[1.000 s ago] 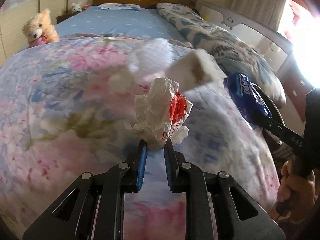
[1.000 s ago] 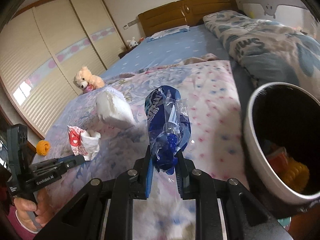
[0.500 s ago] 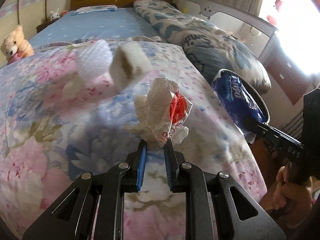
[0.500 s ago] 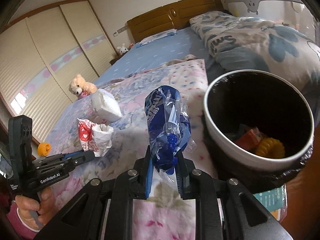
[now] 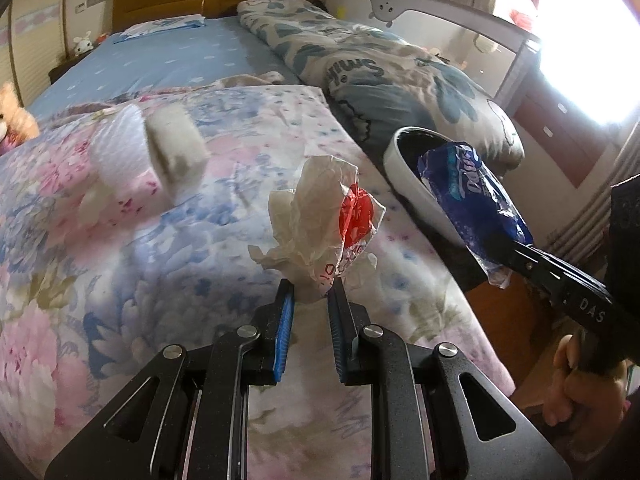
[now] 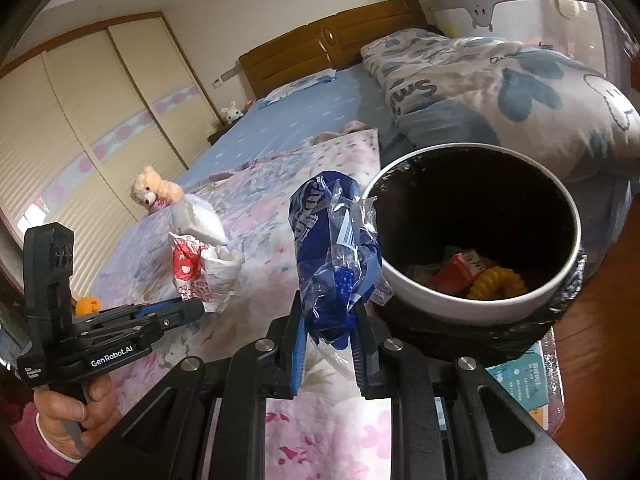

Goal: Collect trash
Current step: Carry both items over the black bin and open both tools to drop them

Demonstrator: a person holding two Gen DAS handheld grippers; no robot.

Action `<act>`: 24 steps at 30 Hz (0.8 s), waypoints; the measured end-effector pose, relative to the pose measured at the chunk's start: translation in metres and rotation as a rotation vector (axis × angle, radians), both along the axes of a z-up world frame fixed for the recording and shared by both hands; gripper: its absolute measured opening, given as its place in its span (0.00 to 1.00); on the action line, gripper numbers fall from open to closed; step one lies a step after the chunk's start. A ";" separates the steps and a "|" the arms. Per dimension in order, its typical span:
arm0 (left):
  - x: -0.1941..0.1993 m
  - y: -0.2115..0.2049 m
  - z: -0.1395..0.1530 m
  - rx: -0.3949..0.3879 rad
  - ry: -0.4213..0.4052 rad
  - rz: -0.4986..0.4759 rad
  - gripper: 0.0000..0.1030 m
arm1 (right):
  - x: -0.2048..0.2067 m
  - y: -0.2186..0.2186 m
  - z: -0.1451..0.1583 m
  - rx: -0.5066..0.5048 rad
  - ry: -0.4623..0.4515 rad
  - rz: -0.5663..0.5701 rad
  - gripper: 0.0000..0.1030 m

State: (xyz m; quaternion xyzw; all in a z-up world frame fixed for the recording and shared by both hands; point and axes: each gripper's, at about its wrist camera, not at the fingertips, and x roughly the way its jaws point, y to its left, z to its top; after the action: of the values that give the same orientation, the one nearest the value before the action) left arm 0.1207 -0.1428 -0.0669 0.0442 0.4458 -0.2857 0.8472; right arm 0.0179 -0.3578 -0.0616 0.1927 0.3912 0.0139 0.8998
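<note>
My left gripper (image 5: 311, 286) is shut on a crumpled white wrapper with red print (image 5: 320, 220) and holds it above the floral quilt; it also shows in the right wrist view (image 6: 204, 268). My right gripper (image 6: 328, 300) is shut on a blue plastic wrapper (image 6: 332, 236), held just left of the white trash bin (image 6: 460, 304). In the left wrist view the blue wrapper (image 5: 472, 196) hangs at the bin's rim (image 5: 408, 184). The bin has a black liner and holds red and yellow trash (image 6: 476, 276).
A white crumpled tissue pack (image 5: 172, 152) lies on the floral quilt (image 5: 120, 240), also seen in the right wrist view (image 6: 200, 220). A teddy bear (image 6: 154, 194) sits at the bed's left. A folded duvet (image 6: 500, 92) lies behind the bin. An orange ball (image 6: 86, 304) shows lower left.
Both grippers have swung right toward the bin with their trash. The bin now sits closer and larger in the right wrist view, with the blue wrapper at its rim.
</note>
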 end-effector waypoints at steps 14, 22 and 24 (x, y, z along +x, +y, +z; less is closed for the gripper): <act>-0.004 -0.036 0.006 0.019 -0.016 -0.060 0.16 | -0.017 -0.036 0.010 -0.011 -0.017 -0.082 0.19; -0.005 -0.058 0.012 0.026 -0.032 -0.097 0.16 | -0.022 -0.051 0.012 -0.012 -0.021 -0.112 0.19; -0.004 -0.063 0.014 0.027 -0.036 -0.104 0.16 | -0.023 -0.055 0.012 -0.014 -0.018 -0.118 0.19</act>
State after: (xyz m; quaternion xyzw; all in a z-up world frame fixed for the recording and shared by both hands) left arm 0.1164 -0.2059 -0.0532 0.0837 0.4316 -0.3224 0.8383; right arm -0.0049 -0.4125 -0.0500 0.2091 0.3711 -0.0401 0.9039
